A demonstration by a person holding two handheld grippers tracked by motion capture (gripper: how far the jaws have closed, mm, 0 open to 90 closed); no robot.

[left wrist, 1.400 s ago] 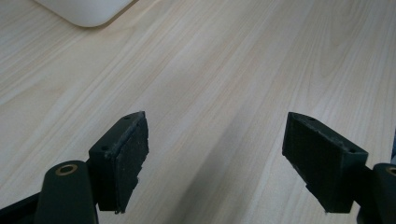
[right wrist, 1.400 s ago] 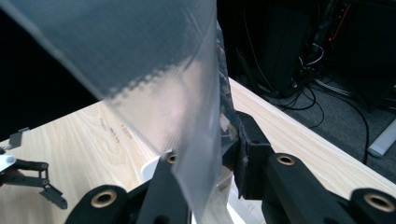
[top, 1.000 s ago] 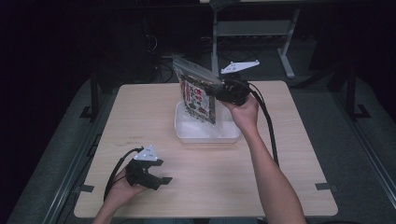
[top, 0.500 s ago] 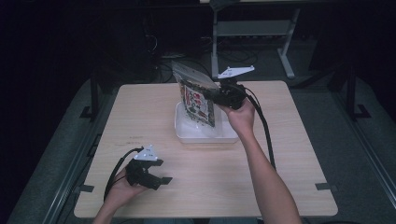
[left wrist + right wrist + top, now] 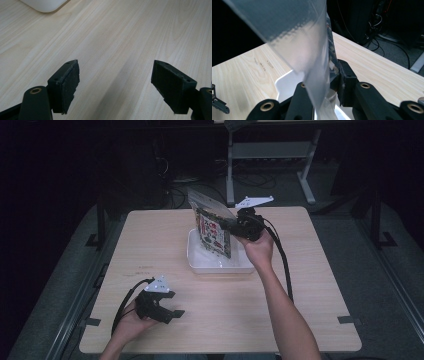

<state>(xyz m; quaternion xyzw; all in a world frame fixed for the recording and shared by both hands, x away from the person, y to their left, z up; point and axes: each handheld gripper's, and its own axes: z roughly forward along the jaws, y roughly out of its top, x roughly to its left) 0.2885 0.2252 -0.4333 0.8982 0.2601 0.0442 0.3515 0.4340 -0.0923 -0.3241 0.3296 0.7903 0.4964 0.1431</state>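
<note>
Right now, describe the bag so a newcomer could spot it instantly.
On the wooden table, find the white tray near the far middle. Standing tilted above it, pinched by the right gripper, is the bag: clear plastic with a colourful printed pack inside, the one see-through thing there.

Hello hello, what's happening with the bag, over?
Right gripper shut on clear plastic snack bag with printed label, held upright over white rectangular tray. Left gripper open, resting on light wooden table. Nothing in the way.

the bag [image 5: 312, 50] is blurred up close, its top cut off; its print [image 5: 214, 232] stays unreadable.
</note>
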